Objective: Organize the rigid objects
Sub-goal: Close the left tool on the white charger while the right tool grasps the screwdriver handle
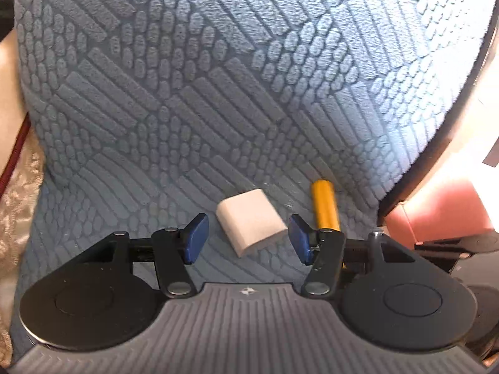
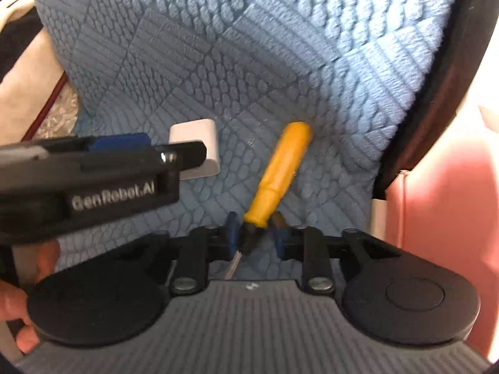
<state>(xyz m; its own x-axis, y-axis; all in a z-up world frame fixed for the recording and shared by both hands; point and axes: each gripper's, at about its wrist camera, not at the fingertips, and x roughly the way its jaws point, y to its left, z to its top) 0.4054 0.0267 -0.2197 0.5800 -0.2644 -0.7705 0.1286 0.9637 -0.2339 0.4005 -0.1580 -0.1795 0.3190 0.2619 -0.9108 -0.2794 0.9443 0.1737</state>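
A white rounded block [image 1: 251,219] lies on the blue textured cushion [image 1: 218,78], between the blue pads of my left gripper [image 1: 249,238]. The pads stand a little off its sides, so that gripper is open. A screwdriver with a yellow handle [image 2: 280,168] lies to the block's right. My right gripper [image 2: 255,235] is shut on the base of the handle, and the metal shaft [image 2: 234,265] runs back under the jaws. In the left wrist view the yellow handle [image 1: 324,205] shows just past the right pad. In the right wrist view the white block [image 2: 199,143] is partly hidden by the left gripper's body [image 2: 93,180].
A pink box [image 2: 443,202] stands close by on the right, beyond the cushion's dark rim [image 2: 436,71]. Beige lace fabric [image 1: 15,218] and a dark red cord [image 1: 15,152] lie to the left. A hand [image 2: 18,305] holds the left gripper at the lower left.
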